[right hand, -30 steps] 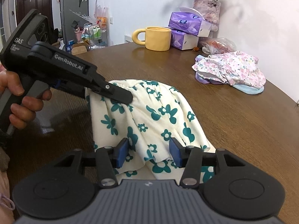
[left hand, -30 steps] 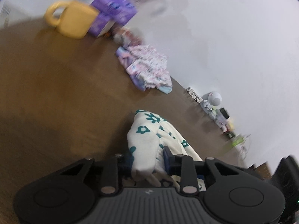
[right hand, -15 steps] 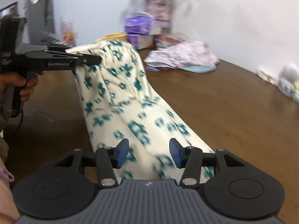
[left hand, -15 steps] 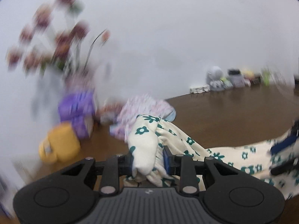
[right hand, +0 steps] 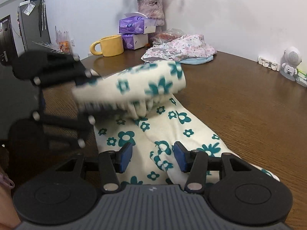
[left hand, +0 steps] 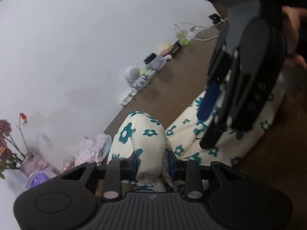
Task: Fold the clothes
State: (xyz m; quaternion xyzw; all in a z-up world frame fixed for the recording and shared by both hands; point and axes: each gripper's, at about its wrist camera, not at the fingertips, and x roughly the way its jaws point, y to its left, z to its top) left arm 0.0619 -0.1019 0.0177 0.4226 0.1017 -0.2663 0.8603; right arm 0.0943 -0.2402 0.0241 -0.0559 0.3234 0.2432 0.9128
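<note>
A cream garment with teal flowers point(right hand: 172, 126) lies stretched along the brown table point(right hand: 239, 99). My left gripper point(left hand: 151, 163) is shut on a bunched end of the garment point(left hand: 142, 134). In the right wrist view the left gripper point(right hand: 92, 97) is rolled on its side and holds that end above the spread cloth. My right gripper point(right hand: 152, 158) stands open low over the near end, with a fold of cloth between its blue pads but no visible squeeze. In the left wrist view the right gripper point(left hand: 203, 132) hangs over the cloth.
At the back stand a yellow mug point(right hand: 112, 46), purple tissue boxes point(right hand: 134, 26) and a vase of flowers point(right hand: 151, 9). A pile of pink floral clothes point(right hand: 180, 48) lies beside them. A small white robot figure point(right hand: 290, 63) sits at the far right edge.
My left gripper has rolled onto its side and carried its end of the garment across, over the spread cloth. The right gripper has shifted a little and kept the same opening.
</note>
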